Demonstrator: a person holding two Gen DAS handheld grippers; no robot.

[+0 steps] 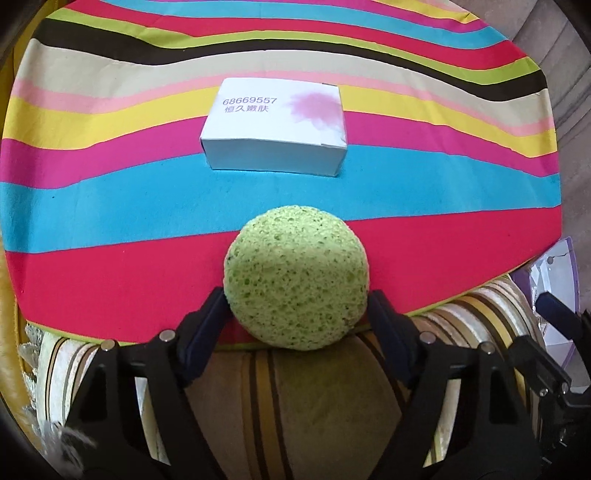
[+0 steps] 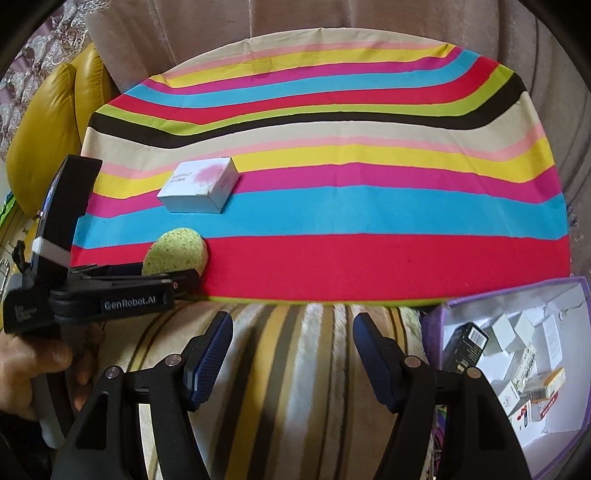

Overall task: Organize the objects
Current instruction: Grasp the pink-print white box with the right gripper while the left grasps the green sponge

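A round green sponge (image 1: 295,273) sits at the near edge of the striped cloth (image 1: 110,277). My left gripper (image 1: 297,299) has a pad touching each side of it, shut on it. The right wrist view shows the same sponge (image 2: 173,254) held by the left gripper (image 2: 173,271) at the cloth's left front. Behind the sponge, a white box with a pink blotch (image 1: 275,125) lies flat on the cloth, seen also as the white box (image 2: 199,186). My right gripper (image 2: 291,332) is open with nothing between its fingers, over a striped cushion (image 2: 288,387).
A purple-rimmed box (image 2: 436,321) at the right holds several small cartons. A hand (image 2: 33,358) holds the left gripper's handle. A yellow cushion (image 2: 48,122) lies at the far left and a beige sofa back (image 2: 295,22) rises behind the cloth.
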